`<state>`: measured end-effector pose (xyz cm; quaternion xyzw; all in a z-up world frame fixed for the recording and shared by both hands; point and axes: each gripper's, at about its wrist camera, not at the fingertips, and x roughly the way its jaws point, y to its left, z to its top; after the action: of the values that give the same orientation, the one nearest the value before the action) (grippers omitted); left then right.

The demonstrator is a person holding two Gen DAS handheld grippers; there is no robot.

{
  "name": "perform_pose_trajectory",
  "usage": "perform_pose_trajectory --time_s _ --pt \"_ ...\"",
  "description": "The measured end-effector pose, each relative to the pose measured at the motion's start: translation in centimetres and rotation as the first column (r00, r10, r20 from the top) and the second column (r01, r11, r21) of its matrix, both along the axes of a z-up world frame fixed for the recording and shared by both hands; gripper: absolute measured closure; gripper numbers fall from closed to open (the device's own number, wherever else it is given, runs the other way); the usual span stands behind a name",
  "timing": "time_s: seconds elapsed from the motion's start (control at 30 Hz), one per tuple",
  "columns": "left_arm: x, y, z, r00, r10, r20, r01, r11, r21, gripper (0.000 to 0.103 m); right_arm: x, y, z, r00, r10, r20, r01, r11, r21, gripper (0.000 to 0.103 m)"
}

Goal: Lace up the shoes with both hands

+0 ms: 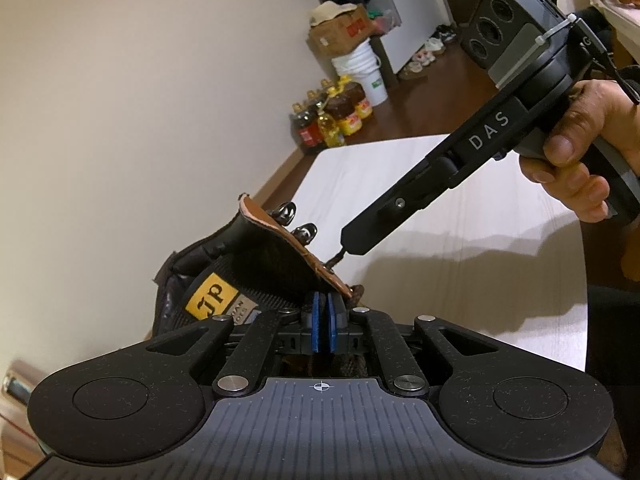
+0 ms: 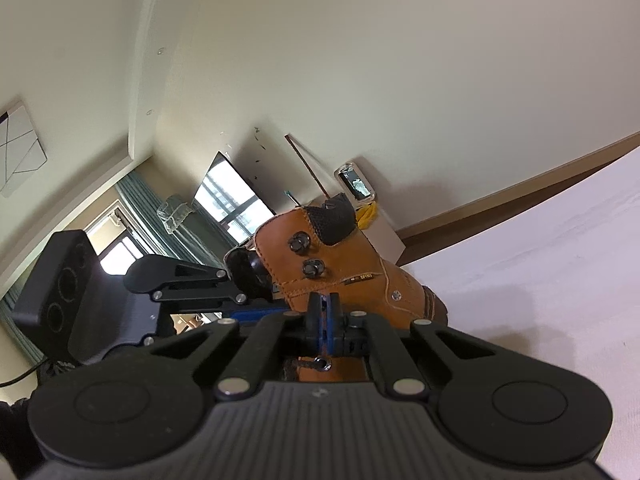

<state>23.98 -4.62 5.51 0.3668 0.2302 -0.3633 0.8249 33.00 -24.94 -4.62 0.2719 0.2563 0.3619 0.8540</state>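
A tan boot [image 2: 344,276] is standing on the white table [image 1: 460,240]. Beside its tongue [image 1: 288,236], the right gripper [image 1: 352,246] is pinching the dark lace [image 1: 335,261]; the left gripper [image 1: 325,312], below the tongue, is sitting closed, its hold hidden.

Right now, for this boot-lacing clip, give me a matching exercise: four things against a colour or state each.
Things:
1. boot
2. table
3. left hand-held gripper
4. bucket

Descriptions:
A. shut
B. white, on the floor
C. tan leather
D. white top, bearing the boot

Pairs: 1-C, 2-D, 3-A, 4-B
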Motion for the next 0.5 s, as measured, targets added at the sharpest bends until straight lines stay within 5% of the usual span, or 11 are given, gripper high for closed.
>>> perform_pose_trajectory --time_s 0.2,0.3,0.33,0.5 --pt "0.5 -0.5 -0.2 1.000 0.008 -0.001 -0.008 1.000 -0.007 0.094 0.0 0.3 0.3 1.000 -0.010 0.000 0.010 1.000 -0.004 0.101" --pt "0.0 0.8 0.5 1.000 0.022 -0.007 -0.023 0.999 -0.049 0.075 -0.3 -0.4 0.5 0.999 -0.039 0.005 0.039 0.999 -0.004 0.101" --pt "-0.5 1.8 1.0 0.999 0.031 -0.007 -0.032 0.996 -0.079 0.062 -0.7 -1.0 0.7 0.998 -0.057 0.010 0.057 0.998 -0.001 0.101" --pt "-3.1 6.1 3.0 0.995 0.094 0.014 -0.090 0.978 -0.191 0.062 -2.7 -4.6 2.0 0.989 -0.144 0.037 0.144 0.990 -0.004 0.101"
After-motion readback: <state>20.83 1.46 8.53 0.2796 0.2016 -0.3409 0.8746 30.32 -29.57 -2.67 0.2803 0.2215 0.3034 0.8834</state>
